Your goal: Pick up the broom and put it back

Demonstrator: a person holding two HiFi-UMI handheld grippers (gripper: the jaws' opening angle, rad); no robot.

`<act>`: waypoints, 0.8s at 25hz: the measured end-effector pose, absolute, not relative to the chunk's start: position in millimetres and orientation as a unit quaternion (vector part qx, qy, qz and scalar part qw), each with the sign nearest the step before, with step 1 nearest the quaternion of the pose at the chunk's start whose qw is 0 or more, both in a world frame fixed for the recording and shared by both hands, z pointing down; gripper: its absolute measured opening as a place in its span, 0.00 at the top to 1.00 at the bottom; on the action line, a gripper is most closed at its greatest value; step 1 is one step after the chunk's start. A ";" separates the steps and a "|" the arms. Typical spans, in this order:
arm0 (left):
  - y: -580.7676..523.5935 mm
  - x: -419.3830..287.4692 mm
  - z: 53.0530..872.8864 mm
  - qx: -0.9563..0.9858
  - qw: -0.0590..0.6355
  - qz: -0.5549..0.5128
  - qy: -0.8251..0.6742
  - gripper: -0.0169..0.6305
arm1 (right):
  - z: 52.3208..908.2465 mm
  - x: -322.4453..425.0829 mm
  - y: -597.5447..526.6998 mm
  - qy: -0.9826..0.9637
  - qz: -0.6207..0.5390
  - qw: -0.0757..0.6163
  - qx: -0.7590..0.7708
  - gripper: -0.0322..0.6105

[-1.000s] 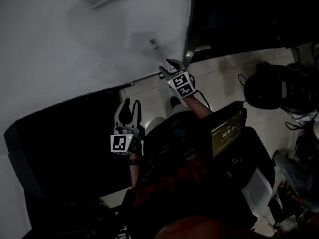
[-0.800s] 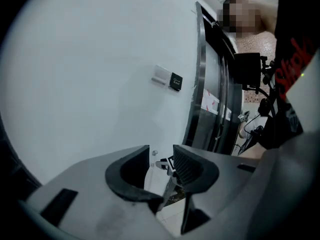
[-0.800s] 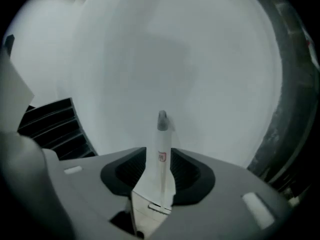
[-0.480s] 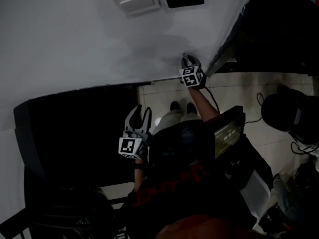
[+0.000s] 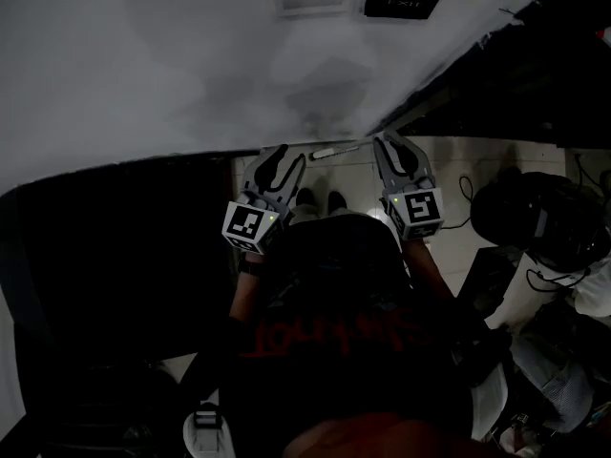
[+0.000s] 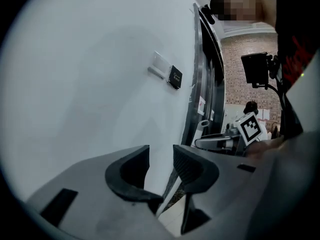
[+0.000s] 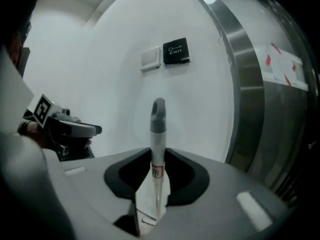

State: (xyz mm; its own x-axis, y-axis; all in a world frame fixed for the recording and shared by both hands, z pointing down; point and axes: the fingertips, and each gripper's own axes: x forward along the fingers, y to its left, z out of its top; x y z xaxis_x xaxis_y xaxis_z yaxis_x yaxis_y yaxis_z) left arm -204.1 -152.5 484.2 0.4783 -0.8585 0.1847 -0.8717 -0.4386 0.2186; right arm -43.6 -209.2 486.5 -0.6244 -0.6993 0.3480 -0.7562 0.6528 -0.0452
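The broom's handle (image 7: 157, 134), a white shaft with a grey eyelet tip, stands upright between the jaws of my right gripper (image 7: 158, 166), which is shut on it. In the head view only a short pale piece of the handle (image 5: 336, 150) shows, just left of the right gripper (image 5: 391, 148). The broom's head is hidden. My left gripper (image 5: 280, 156) is held beside it, facing the white wall. Its jaws stand a little apart with nothing between them (image 6: 160, 165). In the left gripper view the right gripper's marker cube (image 6: 250, 128) shows at the right.
A white wall plate (image 7: 151, 59) and a black EXIT sign (image 7: 176, 51) hang on the wall ahead. A steel door frame (image 7: 246, 84) runs along the right. A dark panel (image 5: 115, 256) stands at the left, and a black bag (image 5: 535, 219) with cables lies on the tiled floor at the right.
The left gripper has come forward to the wall, level with the right one. The right gripper has drawn back from the wall toward the body. The head view has tilted up the wall.
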 end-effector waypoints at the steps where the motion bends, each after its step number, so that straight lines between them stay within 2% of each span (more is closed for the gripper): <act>1: -156.3 -204.2 482.2 0.852 0.137 0.027 -0.504 0.74 | 480.0 -44.1 -206.6 -0.897 0.091 0.148 0.406 0.81; 3: -163.1 -204.5 478.2 0.860 0.126 0.033 -0.494 0.80 | 469.4 -45.3 -203.6 -0.897 0.090 0.140 0.409 0.81; 7: -173.5 -207.1 475.5 0.872 0.102 0.018 -0.478 0.82 | 458.1 -47.9 -198.8 -0.895 0.092 0.135 0.414 0.81; 13: -178.6 -206.8 471.3 0.880 0.114 -0.001 -0.460 0.81 | 471.9 -53.1 -194.0 -0.894 0.101 0.157 0.408 0.81; 20: -182.3 -217.0 477.7 0.875 0.134 0.006 -0.466 0.81 | 555.0 -47.8 -195.5 -0.876 0.130 0.232 0.402 0.81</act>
State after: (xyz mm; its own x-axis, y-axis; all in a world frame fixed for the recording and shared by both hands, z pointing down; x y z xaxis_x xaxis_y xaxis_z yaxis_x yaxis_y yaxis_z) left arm -217.0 -182.3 477.7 0.5656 -0.8135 0.1354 -0.8167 -0.5298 0.2288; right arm -47.8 -195.5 555.0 -0.5691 -0.6446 0.5106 -0.7652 0.6425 -0.0417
